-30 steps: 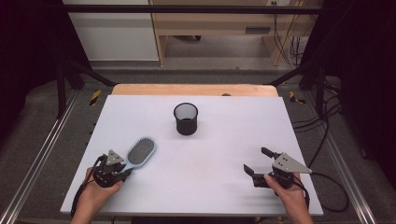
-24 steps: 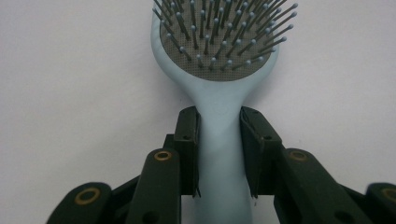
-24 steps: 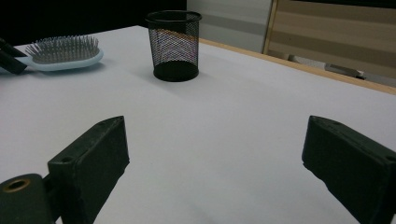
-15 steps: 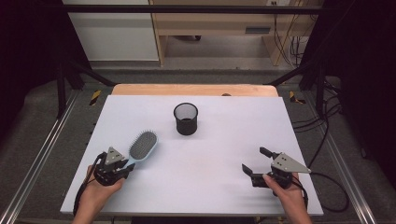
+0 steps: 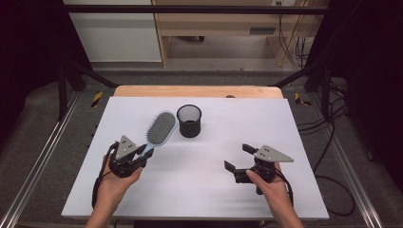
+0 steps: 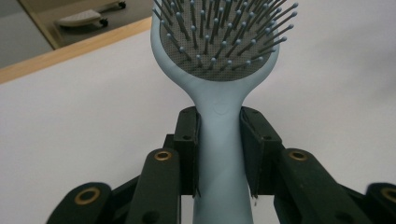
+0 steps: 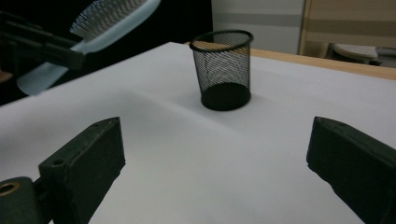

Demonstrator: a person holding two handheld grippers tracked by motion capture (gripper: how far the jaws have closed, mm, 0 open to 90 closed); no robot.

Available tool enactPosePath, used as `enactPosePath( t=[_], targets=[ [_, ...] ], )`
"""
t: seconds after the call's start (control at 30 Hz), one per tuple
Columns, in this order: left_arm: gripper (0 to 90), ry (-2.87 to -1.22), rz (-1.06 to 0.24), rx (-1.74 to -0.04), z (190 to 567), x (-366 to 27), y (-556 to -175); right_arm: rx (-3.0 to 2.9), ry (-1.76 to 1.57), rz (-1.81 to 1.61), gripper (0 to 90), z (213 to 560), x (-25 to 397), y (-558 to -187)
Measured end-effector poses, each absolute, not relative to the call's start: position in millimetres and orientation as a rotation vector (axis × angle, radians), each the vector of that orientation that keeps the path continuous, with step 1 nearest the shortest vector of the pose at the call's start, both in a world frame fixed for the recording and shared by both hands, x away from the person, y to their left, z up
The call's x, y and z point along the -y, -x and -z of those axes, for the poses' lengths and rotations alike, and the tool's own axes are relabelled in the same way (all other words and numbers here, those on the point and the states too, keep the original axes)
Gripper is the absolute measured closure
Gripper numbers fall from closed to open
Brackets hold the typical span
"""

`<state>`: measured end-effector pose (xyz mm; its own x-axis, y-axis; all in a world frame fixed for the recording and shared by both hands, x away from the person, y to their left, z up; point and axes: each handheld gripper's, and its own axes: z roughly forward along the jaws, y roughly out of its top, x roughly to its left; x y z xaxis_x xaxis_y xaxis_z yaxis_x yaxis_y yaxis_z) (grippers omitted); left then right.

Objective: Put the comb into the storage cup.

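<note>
A pale blue hairbrush (image 5: 160, 128) is lifted off the white table, its bristled head pointing up toward the black mesh cup (image 5: 189, 121). My left gripper (image 5: 140, 153) is shut on the brush's handle (image 6: 219, 154), both jaws pressed against its sides in the left gripper view. The brush's head (image 6: 219, 42) fills the top of that view. My right gripper (image 5: 240, 157) stands open at the right of the table with nothing between its jaws. In the right gripper view the mesh cup (image 7: 224, 70) stands upright ahead and the hairbrush (image 7: 100, 23) hangs at the upper left.
The white table top (image 5: 237, 123) ends in a wooden strip (image 5: 195, 91) at the far side. Metal frame rails (image 5: 43, 156) run along both sides. Cables (image 5: 332, 142) lie on the floor at the right.
My left gripper has lifted the hairbrush and carried it forward and to the right, toward the mesh cup. The right gripper has stayed almost still and open.
</note>
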<state>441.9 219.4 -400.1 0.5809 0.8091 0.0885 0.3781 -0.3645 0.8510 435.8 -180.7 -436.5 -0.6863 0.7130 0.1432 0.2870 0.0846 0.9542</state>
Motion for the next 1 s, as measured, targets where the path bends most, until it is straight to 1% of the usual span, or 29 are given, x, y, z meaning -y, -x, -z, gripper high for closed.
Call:
enactPosePath(
  t=[0.27,0.47,0.7,1.0],
  targets=[
    [69.5,-1.967,-0.656,-0.862,390,-180,-450,-2.021,-1.065,-1.759,5.2,416,137,-462],
    [69.5,-1.965,-0.652,-0.808,387,-153,-452,-2.006,-1.101,-1.838,5.6,403,118,-475],
    [69.5,-1.96,-0.637,-0.77,389,-132,-452,-1.991,-1.122,-1.89,5.5,394,107,-482],
    [69.5,-1.955,-0.632,-0.738,390,-120,-449,-1.941,-1.229,-1.998,7.3,392,104,-490]
  ],
)
